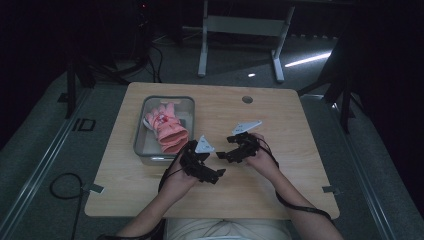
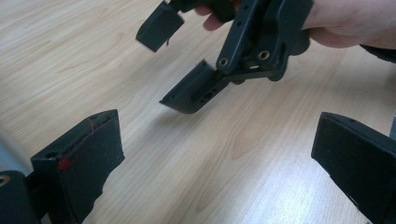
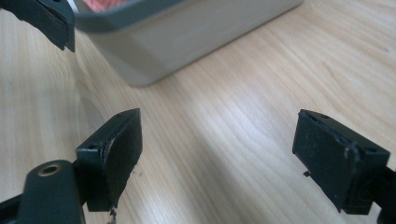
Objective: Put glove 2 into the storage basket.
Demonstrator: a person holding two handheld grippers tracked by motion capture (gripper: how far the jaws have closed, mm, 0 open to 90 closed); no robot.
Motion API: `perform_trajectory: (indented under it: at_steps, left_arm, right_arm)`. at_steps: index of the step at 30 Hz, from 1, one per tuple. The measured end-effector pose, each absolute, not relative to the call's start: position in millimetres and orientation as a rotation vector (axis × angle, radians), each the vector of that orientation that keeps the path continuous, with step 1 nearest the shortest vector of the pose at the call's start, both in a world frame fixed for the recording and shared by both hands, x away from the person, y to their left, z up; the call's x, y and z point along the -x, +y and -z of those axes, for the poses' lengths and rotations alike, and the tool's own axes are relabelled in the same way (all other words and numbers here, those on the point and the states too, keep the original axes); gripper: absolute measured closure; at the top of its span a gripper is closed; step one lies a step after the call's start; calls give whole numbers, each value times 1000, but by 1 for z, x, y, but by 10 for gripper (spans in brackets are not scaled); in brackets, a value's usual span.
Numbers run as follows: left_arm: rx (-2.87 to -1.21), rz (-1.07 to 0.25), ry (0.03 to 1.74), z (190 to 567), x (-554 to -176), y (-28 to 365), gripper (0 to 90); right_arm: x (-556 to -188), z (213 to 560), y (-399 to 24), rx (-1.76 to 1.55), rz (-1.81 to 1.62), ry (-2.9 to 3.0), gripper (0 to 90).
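The left gripper is held with its jaws spread wide over bare wood, nothing between them; a red mark is seen on one pad. The right gripper is likewise spread and empty, its tips just beside the left gripper's. Both are held low over the table, near its front edge. Just beyond them a grey bin is set, with a pink glove lying inside. A small patch is seen on the glove, its writing too small to be read. Open tabletop is left to the right.
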State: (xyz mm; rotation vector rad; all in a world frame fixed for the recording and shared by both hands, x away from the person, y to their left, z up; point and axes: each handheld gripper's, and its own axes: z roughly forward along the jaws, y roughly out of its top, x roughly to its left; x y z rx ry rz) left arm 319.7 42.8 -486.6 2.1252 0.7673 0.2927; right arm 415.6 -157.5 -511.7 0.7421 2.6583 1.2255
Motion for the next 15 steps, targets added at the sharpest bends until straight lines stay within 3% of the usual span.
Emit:
perform_trajectory:
  at_steps: [15]
  left_arm:
    - [-2148,-272,706,536,-319,37,17]
  right_arm:
    - [-404,539,-181,-807,-1228,2583,145]
